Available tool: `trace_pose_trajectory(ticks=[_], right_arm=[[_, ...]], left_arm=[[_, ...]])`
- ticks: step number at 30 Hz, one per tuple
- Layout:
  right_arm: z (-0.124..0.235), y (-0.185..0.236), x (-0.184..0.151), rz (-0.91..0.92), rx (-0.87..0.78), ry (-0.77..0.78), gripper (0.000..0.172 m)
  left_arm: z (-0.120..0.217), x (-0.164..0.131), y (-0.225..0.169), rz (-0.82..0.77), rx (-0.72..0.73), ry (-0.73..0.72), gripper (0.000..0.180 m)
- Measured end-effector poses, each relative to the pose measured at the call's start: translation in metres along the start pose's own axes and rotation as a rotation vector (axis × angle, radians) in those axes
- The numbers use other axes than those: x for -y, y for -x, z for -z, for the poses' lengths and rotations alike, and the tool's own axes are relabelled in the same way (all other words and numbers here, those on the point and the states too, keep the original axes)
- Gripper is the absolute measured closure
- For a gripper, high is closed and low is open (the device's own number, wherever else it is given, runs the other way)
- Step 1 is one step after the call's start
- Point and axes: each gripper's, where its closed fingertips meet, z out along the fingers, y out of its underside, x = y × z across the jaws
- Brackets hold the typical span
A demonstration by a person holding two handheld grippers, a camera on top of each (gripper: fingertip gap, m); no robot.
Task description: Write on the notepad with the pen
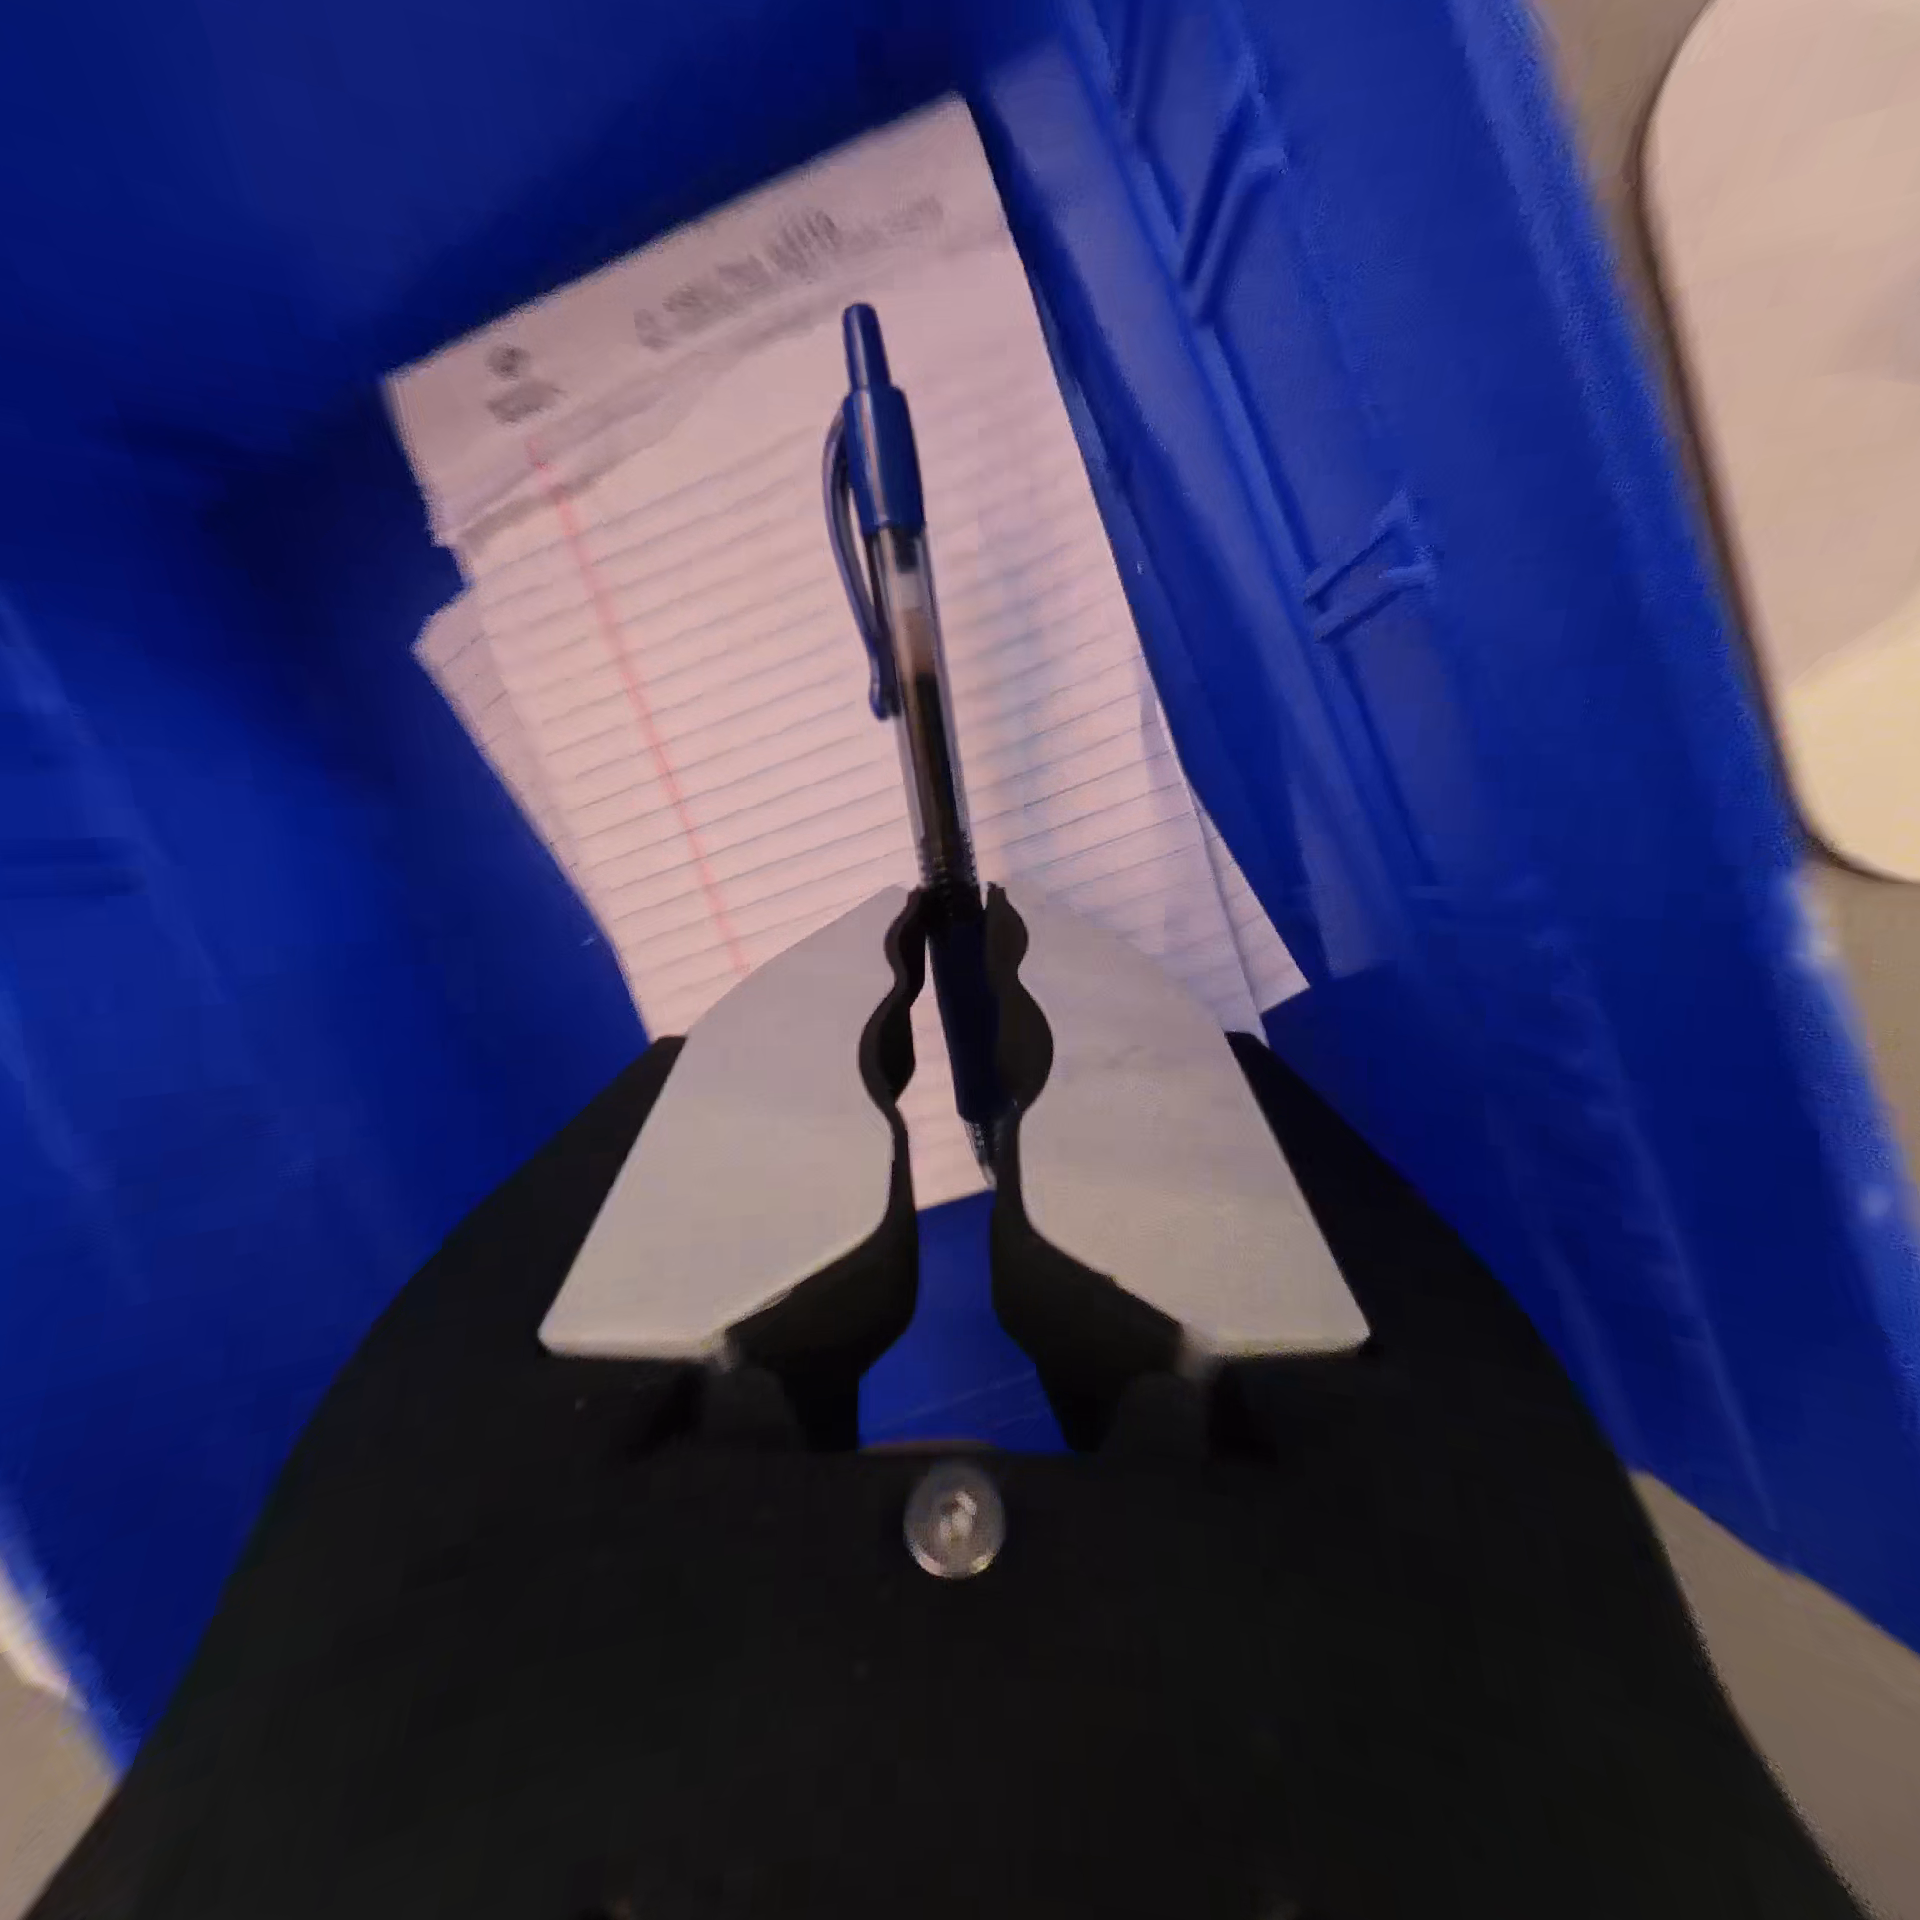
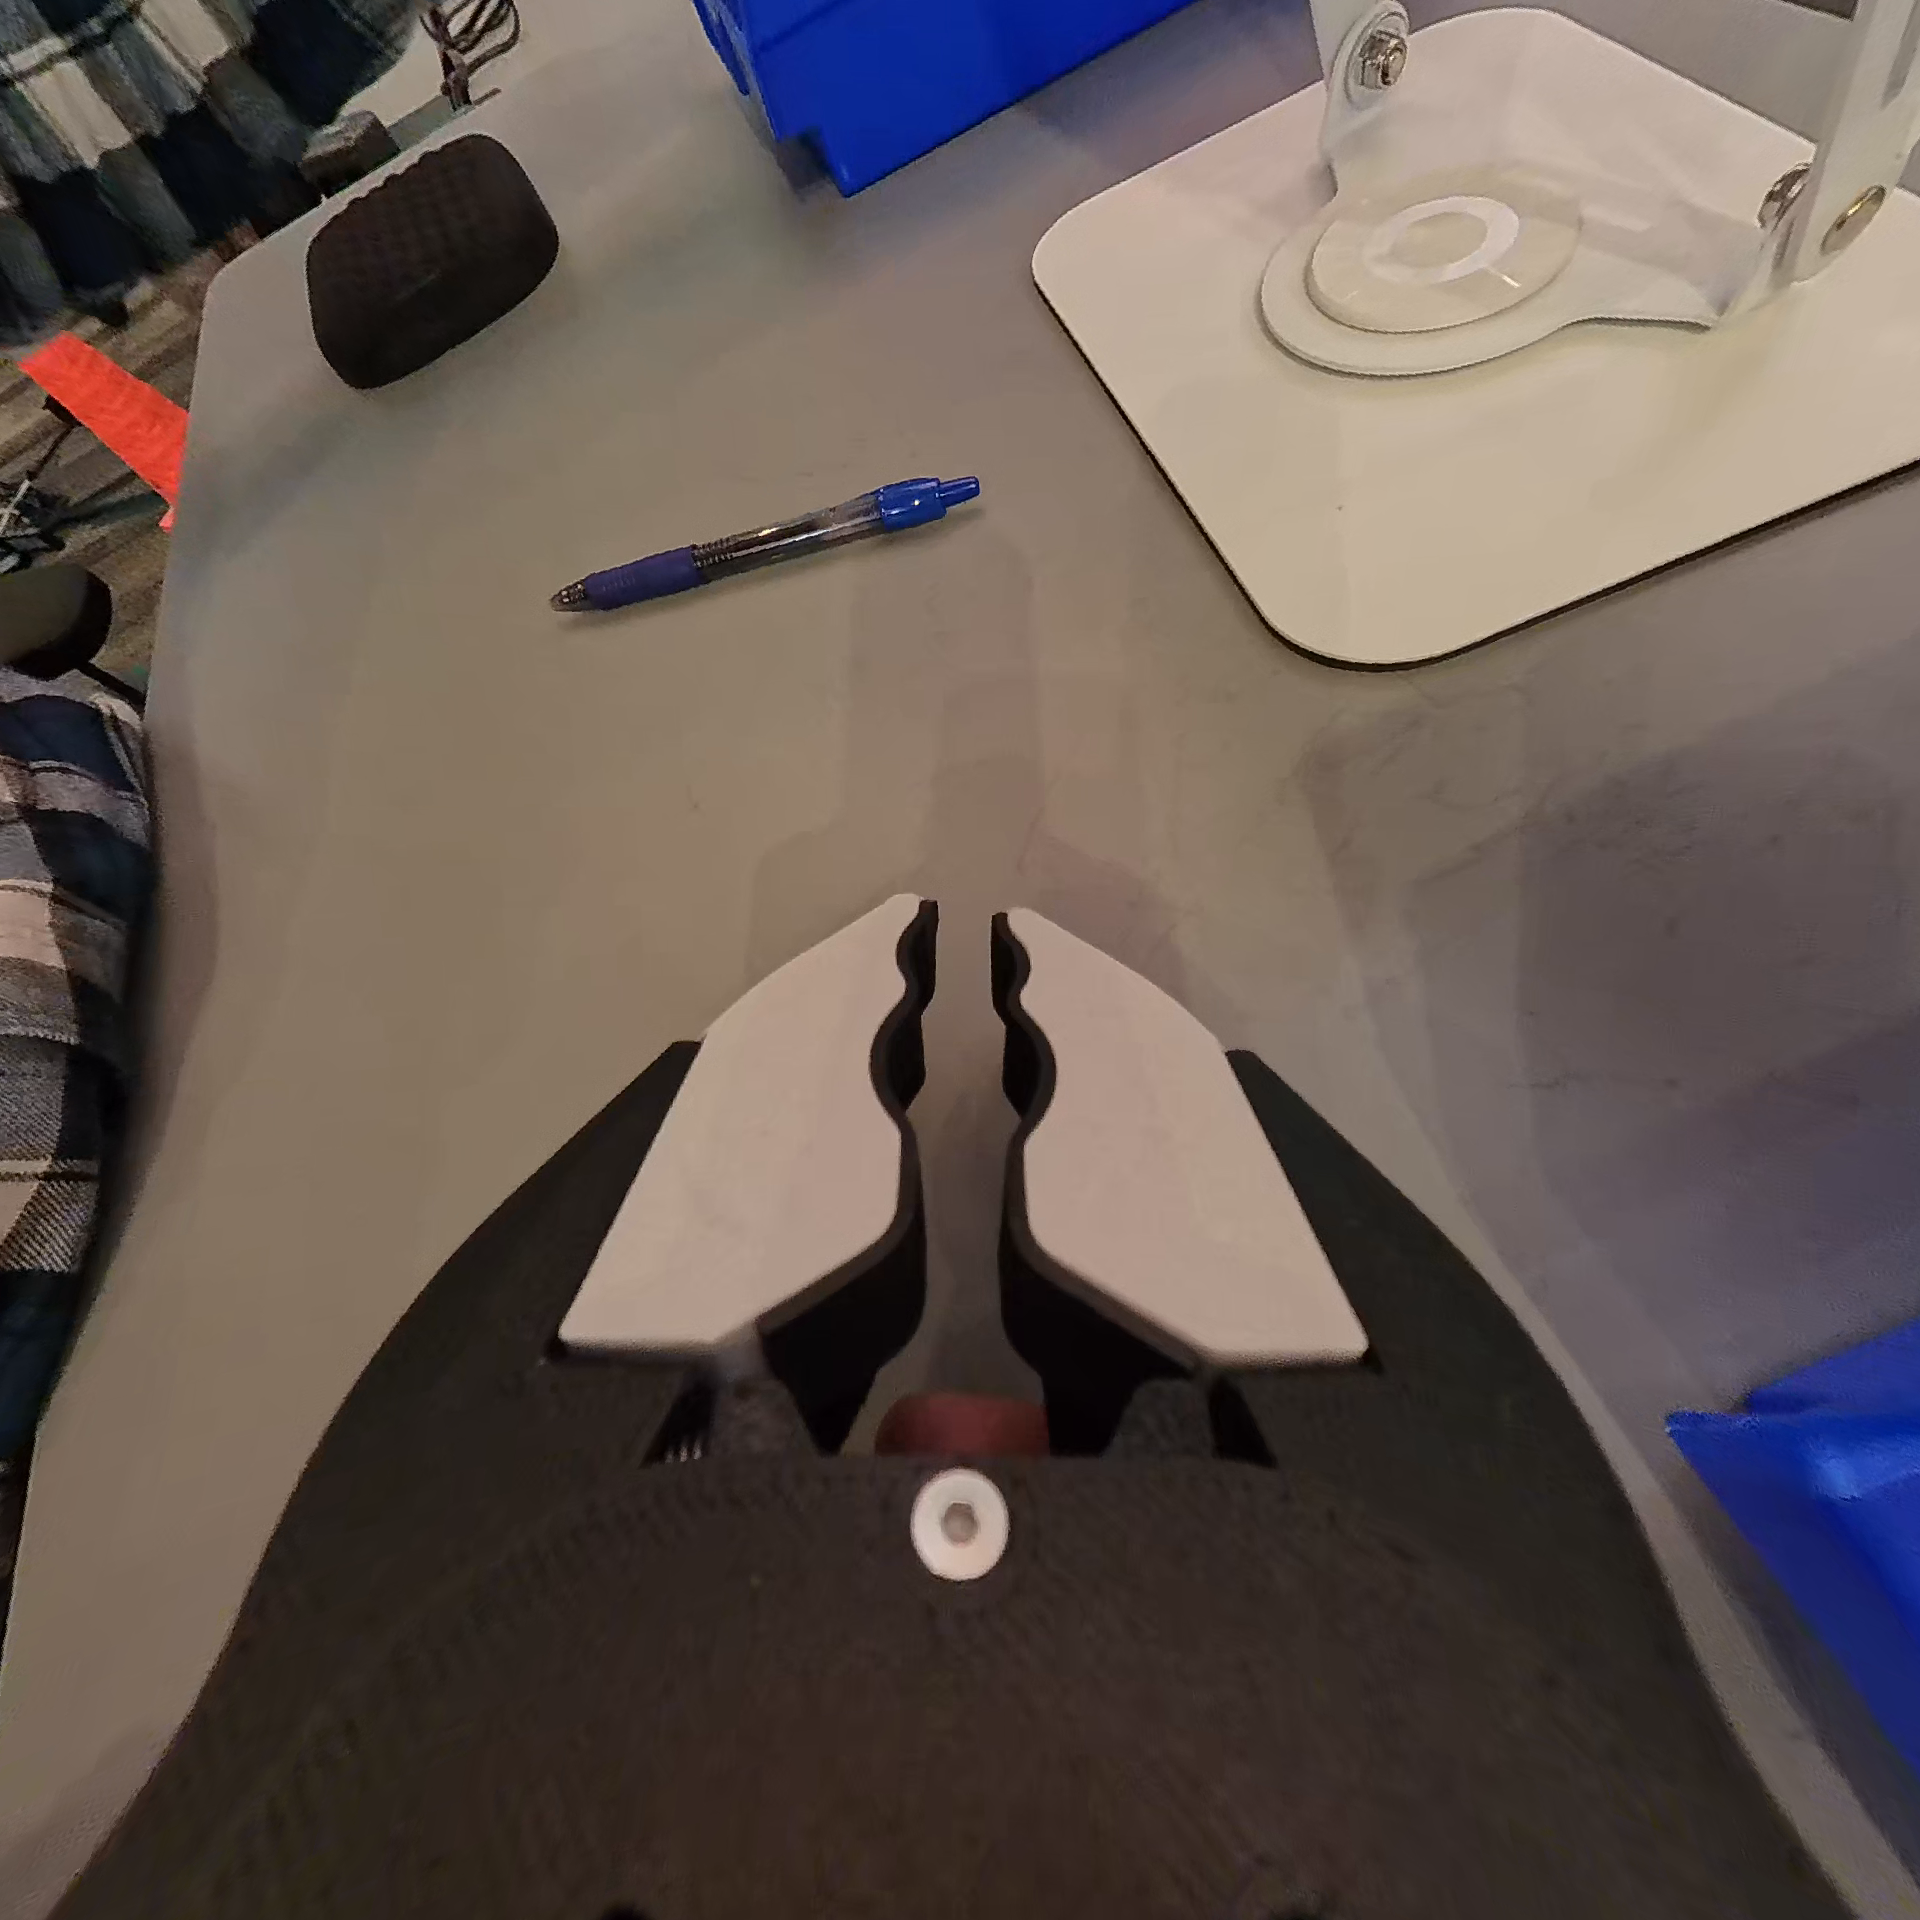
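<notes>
In the left wrist view my left gripper point(image 1: 954, 894) is shut on a blue pen point(image 1: 904, 582), gripping its dark blue rubber grip. The clicker end points away from me and the tip points back between the fingers. The pen hangs over a white lined notepad point(image 1: 727, 675) lying at the bottom of a blue bin point(image 1: 260, 520). In the right wrist view my right gripper point(image 2: 964, 914) is open a little and empty, above the grey table point(image 2: 520, 831). A second blue pen point(image 2: 764, 542) lies flat on the table ahead of it, well clear of the fingers.
A white stand base point(image 2: 1455, 468) sits at the right, and it also shows past the bin wall in the left wrist view point(image 1: 1818, 416). A black speaker point(image 2: 431, 255) sits at the far left, a blue bin point(image 2: 935, 73) at the back, and another blue piece point(image 2: 1829, 1496) at the lower right. A plaid sleeve point(image 2: 52, 935) lies at the table's left edge. Spacing between my two grippers at the tips: around 45 centimetres.
</notes>
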Motion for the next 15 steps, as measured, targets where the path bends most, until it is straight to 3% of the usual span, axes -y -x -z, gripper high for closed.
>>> trace_pose_trajectory(ticks=[4, 8, 11, 15], right_arm=[[0.000, 0.000, -0.001, -0.003, -0.002, 0.005, 0.162], [-0.001, -0.001, -0.002, -0.002, -0.006, 0.014, 0.162], [-0.001, -0.001, -0.002, -0.003, -0.007, 0.015, 0.162], [-0.001, -0.001, -0.002, -0.003, -0.008, 0.016, 0.162]], left_arm=[[0.074, 0.003, -0.010, 0.083, -0.031, -0.225, 0.169], [0.136, -0.010, -0.066, 0.059, -0.129, -0.372, 0.170], [0.149, -0.019, -0.132, 0.042, -0.266, -0.432, 0.170], [0.137, -0.023, -0.229, 0.103, -0.507, -0.494, 0.170]])
